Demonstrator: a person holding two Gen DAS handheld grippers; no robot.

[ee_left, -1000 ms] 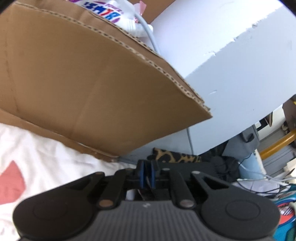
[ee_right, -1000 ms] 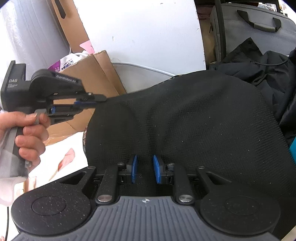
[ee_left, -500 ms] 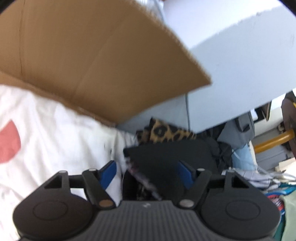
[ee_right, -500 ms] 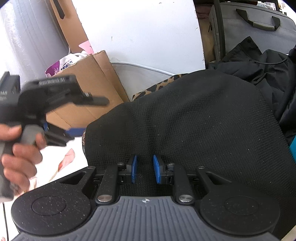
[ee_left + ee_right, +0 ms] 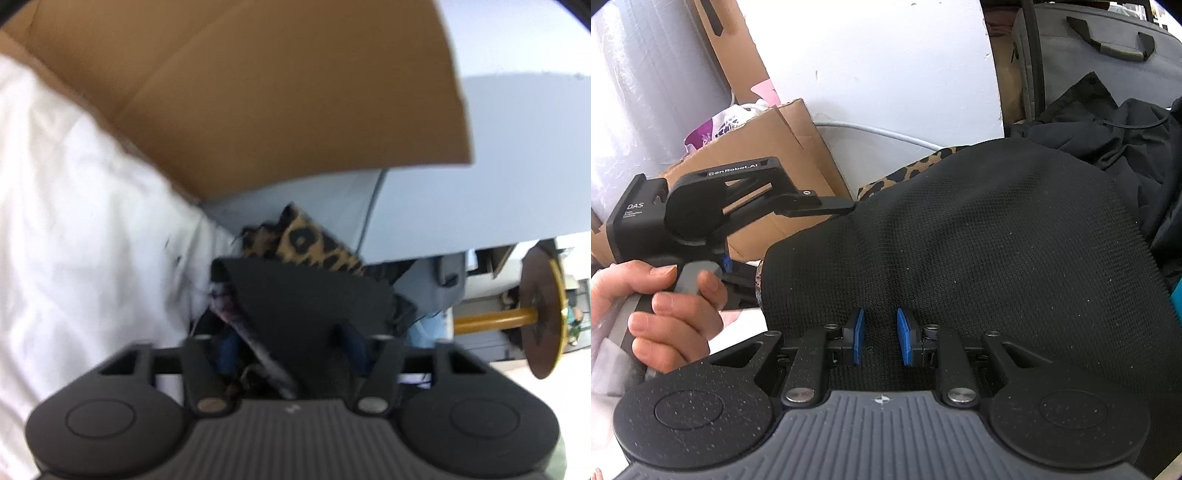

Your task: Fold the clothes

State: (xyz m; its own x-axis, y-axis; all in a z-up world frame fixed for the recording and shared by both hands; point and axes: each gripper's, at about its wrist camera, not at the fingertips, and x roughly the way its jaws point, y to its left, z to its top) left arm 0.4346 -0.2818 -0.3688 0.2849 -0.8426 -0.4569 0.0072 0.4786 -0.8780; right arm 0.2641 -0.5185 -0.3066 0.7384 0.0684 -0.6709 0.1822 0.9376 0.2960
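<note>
The black knit garment (image 5: pixel 979 258) lies humped across the middle of the scene, its near edge between the right gripper (image 5: pixel 880 338) pads, which stand slightly parted with the cloth between them; whether they grip it cannot be told. The left gripper (image 5: pixel 291 349) has its fingers spread around the garment's left edge, one above and one below the fabric.

To do this step well, press the left fingers together on the full edge thickness, including the patterned inner layer, then lift both corners evenly.

The right wrist view shows the hand (image 5: pixel 661 310) squeezing the left tool's handle. Only the left wrist view shows the white sheet (image 5: pixel 74 240) and the leopard-print fabric (image 5: pixel 314 247) lying just beyond the garment.
</note>
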